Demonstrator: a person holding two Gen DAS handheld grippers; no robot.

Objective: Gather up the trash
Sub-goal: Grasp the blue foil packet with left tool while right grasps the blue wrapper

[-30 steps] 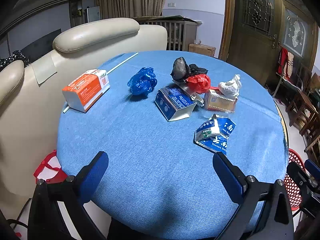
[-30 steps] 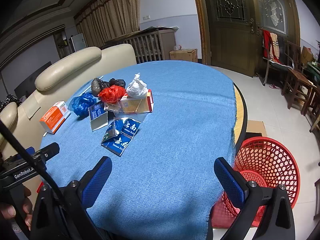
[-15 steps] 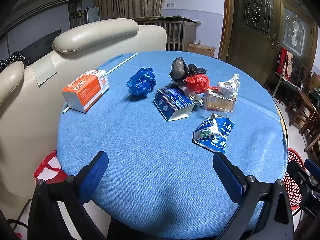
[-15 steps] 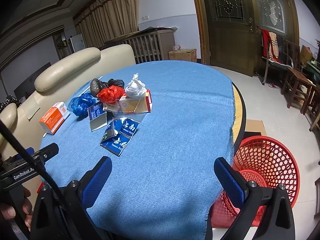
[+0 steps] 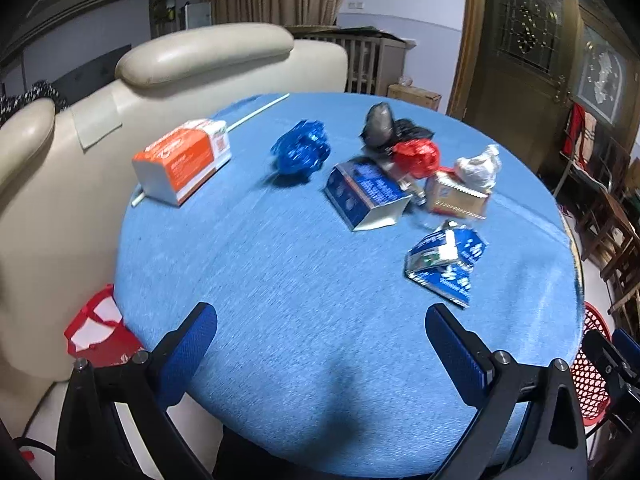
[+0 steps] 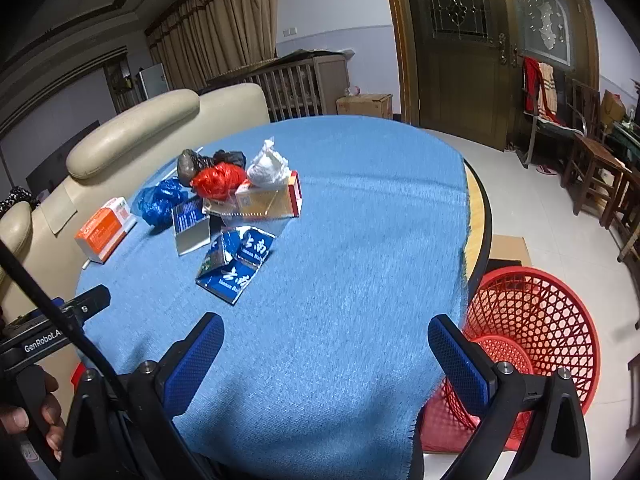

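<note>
Presently, the red plastic lattice basket (image 6: 536, 320) stands on the floor beside the round blue-clothed counter (image 6: 340, 280); nothing shows inside it. Crumpled blue foil packets (image 6: 236, 260), boxes and knotted bags lie clustered mid-counter. Left gripper (image 5: 320, 344) and right gripper (image 6: 326, 354): jaws released, holding nothing.

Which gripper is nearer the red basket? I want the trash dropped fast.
Right. The right gripper hangs over the table edge with the red basket just beside its right finger; the left gripper sits further left, basket at frame edge.
</note>
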